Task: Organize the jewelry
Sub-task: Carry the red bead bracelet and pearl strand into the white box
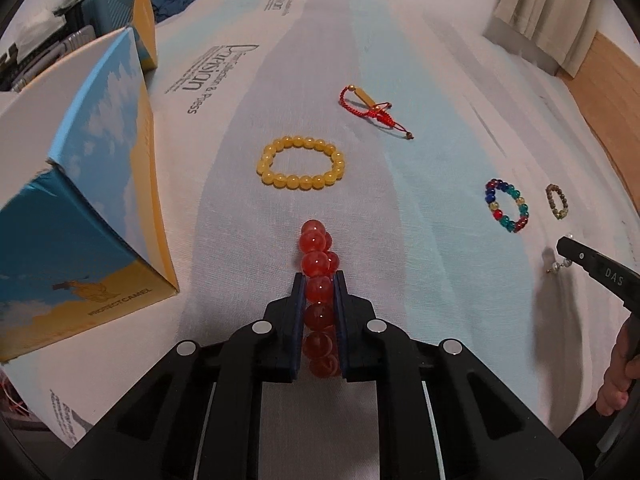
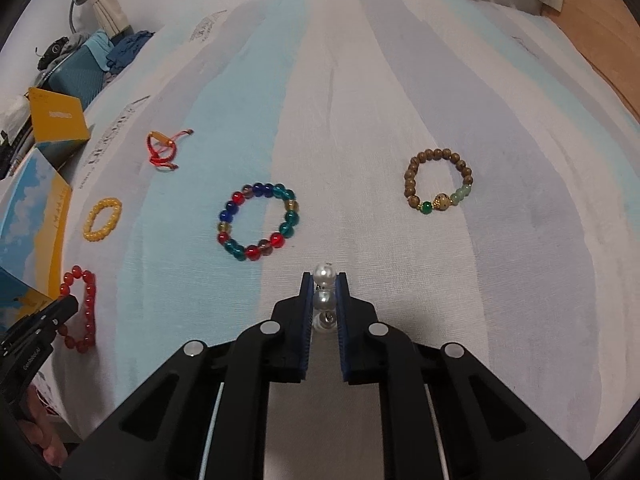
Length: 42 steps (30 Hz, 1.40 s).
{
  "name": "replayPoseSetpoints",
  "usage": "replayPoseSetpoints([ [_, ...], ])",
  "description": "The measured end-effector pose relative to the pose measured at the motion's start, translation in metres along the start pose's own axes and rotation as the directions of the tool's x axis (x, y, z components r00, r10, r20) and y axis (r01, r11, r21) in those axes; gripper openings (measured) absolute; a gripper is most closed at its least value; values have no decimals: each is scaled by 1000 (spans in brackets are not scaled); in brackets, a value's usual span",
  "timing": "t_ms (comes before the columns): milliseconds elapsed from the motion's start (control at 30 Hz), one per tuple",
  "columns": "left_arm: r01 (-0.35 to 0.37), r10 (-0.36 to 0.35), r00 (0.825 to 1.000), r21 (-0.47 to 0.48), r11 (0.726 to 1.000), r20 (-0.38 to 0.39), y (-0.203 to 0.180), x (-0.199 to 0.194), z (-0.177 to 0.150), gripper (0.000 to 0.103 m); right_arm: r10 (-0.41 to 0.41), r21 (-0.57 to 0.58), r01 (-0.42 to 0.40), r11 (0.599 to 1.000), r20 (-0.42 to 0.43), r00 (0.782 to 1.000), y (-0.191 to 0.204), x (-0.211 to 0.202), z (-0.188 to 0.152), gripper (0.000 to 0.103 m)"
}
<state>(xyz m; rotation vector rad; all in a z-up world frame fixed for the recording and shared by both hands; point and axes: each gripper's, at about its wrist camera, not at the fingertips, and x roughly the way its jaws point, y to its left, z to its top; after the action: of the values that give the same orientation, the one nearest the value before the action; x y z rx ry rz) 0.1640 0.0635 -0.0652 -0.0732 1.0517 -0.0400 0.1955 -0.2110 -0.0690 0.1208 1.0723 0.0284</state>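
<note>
— Left gripper (image 1: 319, 280)?
— Clamped on the red bead bracelet (image 1: 317, 264), glossy translucent spheres, lower centre of frame.
— Right gripper (image 2: 324, 280)?
— Pinched on white pearl piece (image 2: 324, 274), centre frame.

A home bedroom: a striped bedsheet (image 2: 360, 120), curtains (image 1: 548, 8) and a suitcase (image 1: 108, 4) (clothes heaped on top).

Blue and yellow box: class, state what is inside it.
Nothing can be told: the blue and yellow box shows only its outer walls in both views, beside the yellow bead bracelet. Its inside is hidden from view.
</note>
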Motion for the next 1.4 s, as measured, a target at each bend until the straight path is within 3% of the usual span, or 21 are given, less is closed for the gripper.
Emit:
replayPoseSetpoints([
  [367, 37, -37, 999, 11, 999, 17, -13, -31, 11, 12, 18, -25, -18, 1000, 24, 1000, 21, -26, 3, 10],
  [867, 44, -45, 994, 15, 999, 102, -3, -94, 41, 12, 61, -84, -54, 995, 92, 994, 71, -76, 28, 10],
  [1400, -26, 31, 977, -23, 999, 213, 47, -166, 70, 12, 156, -237, -125, 963, 118, 981, 195, -114, 47, 10],
])
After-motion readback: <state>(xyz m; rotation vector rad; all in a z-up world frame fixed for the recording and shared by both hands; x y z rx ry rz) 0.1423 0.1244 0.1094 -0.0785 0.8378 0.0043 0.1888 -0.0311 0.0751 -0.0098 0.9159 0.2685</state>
